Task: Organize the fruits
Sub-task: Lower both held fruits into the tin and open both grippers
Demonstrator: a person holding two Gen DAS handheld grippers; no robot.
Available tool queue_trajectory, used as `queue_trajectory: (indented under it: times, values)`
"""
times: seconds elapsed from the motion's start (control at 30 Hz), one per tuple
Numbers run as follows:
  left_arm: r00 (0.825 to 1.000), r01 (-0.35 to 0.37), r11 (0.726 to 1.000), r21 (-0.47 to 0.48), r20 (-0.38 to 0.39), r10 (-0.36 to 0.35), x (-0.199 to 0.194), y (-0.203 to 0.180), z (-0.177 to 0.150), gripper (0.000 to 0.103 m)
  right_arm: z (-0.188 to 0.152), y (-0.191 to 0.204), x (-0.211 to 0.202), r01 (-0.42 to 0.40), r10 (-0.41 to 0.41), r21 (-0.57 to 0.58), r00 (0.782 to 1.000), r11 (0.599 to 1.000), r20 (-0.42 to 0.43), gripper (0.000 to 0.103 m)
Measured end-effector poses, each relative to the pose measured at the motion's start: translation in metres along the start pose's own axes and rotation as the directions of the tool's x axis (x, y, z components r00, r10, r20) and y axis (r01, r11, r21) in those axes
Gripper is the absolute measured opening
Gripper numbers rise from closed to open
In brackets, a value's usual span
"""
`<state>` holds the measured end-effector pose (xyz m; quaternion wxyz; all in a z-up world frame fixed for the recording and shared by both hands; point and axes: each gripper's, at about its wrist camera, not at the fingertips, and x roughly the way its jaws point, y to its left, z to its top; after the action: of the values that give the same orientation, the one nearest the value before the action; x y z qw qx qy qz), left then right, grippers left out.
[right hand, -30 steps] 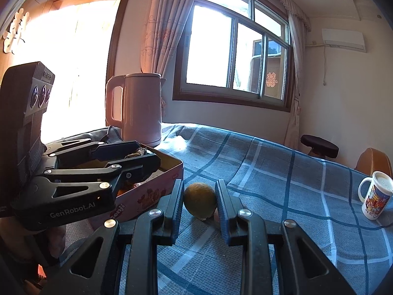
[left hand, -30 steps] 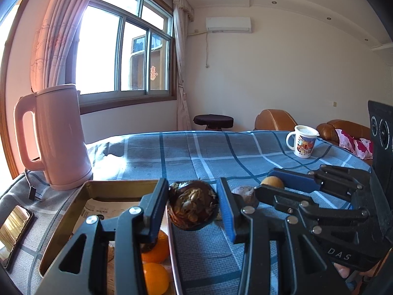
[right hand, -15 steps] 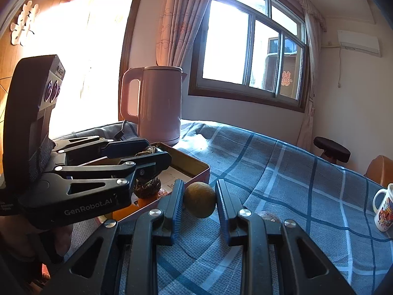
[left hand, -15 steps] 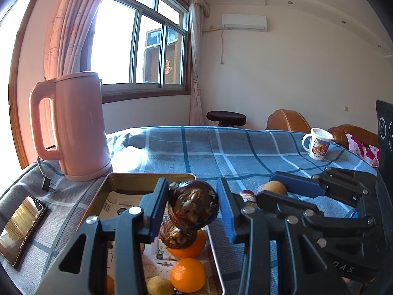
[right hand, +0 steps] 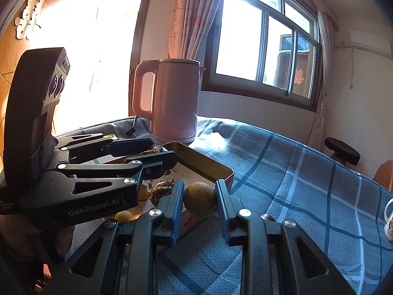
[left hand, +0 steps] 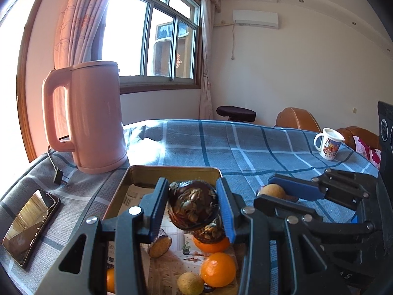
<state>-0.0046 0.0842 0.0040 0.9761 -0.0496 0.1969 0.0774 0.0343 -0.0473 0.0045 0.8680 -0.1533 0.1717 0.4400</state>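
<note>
The left gripper (left hand: 192,209) is clenched on a dark brown, rough-skinned fruit (left hand: 192,207), held above the open tin (left hand: 172,169); both blue pads press its sides. The tin's far rim sits at 12 o'clock from the fruit, its left wall at 9 o'clock. Below the held fruit, inside the tin, lie a second dark fruit (left hand: 210,232) on an orange (left hand: 211,244), another orange (left hand: 218,269) at 6 o'clock, a small yellow fruit (left hand: 190,282) and a cut piece (left hand: 160,245) at 7 o'clock. Free floor in the tin shows mainly at the far left, over the printed paper lining.

The right gripper (right hand: 199,202) is clenched on a yellowish-green round fruit (right hand: 199,201), which hangs just over the tin's near corner (right hand: 227,172); whether it clears the rim cannot be told from this angle. In the left wrist view the same gripper lies at 3 o'clock of the tin, outside its right wall.

A pink kettle (left hand: 94,118) stands just beyond the tin's far left corner, its plug (left hand: 59,178) on the cloth. A phone (left hand: 29,226) lies at 9 o'clock, near the table edge. The blue checked tablecloth (left hand: 245,147) is open from 12 to 2 o'clock, up to a mug (left hand: 329,143) near the far right edge.
</note>
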Motion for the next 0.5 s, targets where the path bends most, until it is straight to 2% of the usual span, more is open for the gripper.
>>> queue_trajectory:
  times: [0.5]
  values:
    - [0.997, -0.060, 0.998, -0.026, -0.049, 0.059, 0.004, 0.023, -0.002, 0.042, 0.003, 0.015, 0.018, -0.033, 0.032, -0.013, 0.999, 0.999, -0.027, 0.028]
